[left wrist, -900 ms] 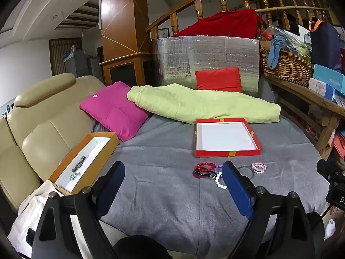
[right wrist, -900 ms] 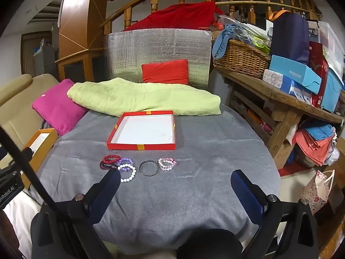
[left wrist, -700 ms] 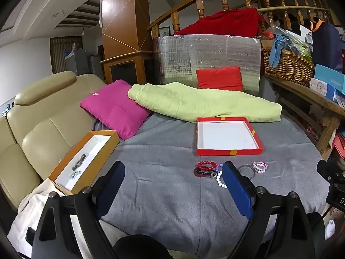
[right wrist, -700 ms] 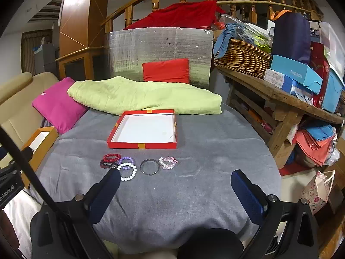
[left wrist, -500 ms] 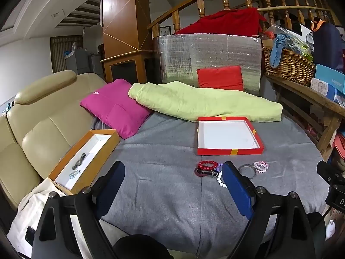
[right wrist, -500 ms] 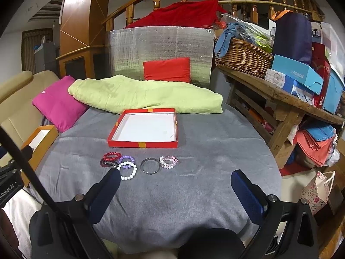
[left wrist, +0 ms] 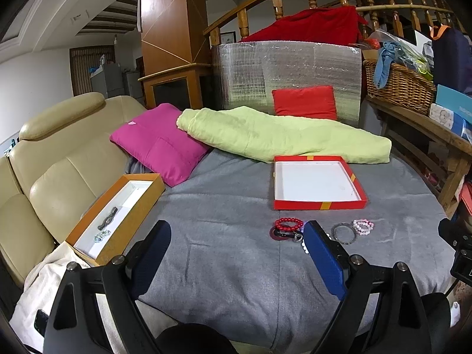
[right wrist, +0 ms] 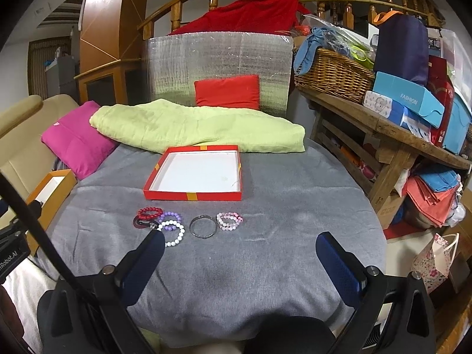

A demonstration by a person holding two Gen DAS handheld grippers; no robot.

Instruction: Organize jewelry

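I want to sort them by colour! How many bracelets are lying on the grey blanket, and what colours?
Red bracelet: 1
Purple bracelet: 1
White bracelet: 1
Pink bracelet: 1
Silver bangle: 1
Dark red ring: 1
Total: 6

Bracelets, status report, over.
Left gripper and right gripper: open, holding nothing. Bracelets loose on grey cloth, red tray bare. Path unobstructed.
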